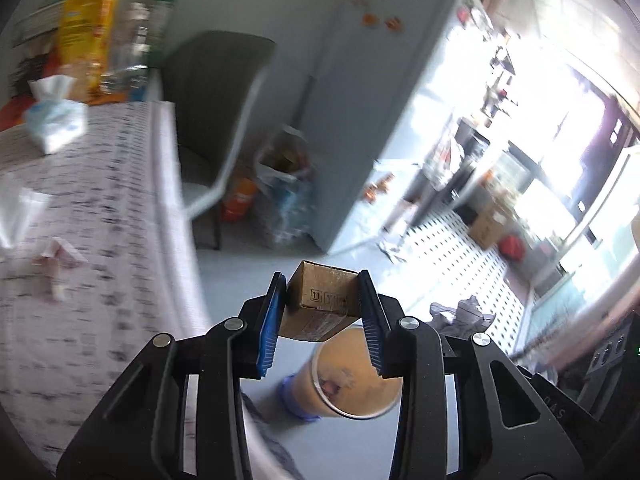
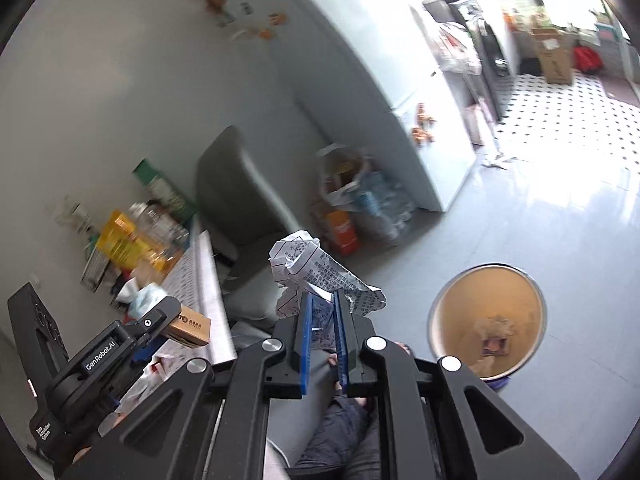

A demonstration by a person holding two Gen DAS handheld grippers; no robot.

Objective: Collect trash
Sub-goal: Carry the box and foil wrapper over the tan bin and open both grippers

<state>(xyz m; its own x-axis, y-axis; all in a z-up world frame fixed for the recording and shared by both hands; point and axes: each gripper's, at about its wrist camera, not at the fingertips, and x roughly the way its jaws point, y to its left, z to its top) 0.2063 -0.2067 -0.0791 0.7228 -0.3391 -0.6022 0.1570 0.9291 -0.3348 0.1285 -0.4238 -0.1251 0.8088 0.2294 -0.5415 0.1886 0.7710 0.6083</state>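
A small brown cardboard box point(image 1: 322, 300) sits clamped between the blue pads of the left tool point(image 1: 323, 312), whose jaws stand part-way apart at the box's width, while the right tool point(image 2: 323, 322), nearly closed, pinches a crumpled printed paper point(image 2: 320, 276) that bulges out above its fingers. In the left wrist view, an open round trash bin point(image 1: 356, 376) with an orange-tan inside stands on the grey floor point(image 1: 240, 272) directly beneath the held box, at 6 o'clock from it, with some scraps lying at its bottom. In the right wrist view the same bin appears at 4 o'clock from the paper, well apart from it, and the left tool with its box shows at 9 o'clock, over the edge of the desk point(image 1: 100, 220). The desk, covered in a patterned white cloth, carries a tissue pack point(image 1: 56, 116) at 10 o'clock from the box, more white paper scraps point(image 1: 56, 256) at 9 o'clock, and a blurred cluster of yellow packets and bottles point(image 1: 108, 36) at its far end. A grey chair point(image 1: 216, 120) stands beyond the desk's edge at 11 o'clock, a full plastic bag point(image 1: 284, 188) and a white refrigerator point(image 1: 380, 100) at 12 o'clock. A person's dark trouser leg point(image 2: 340, 432) shows below the right tool.
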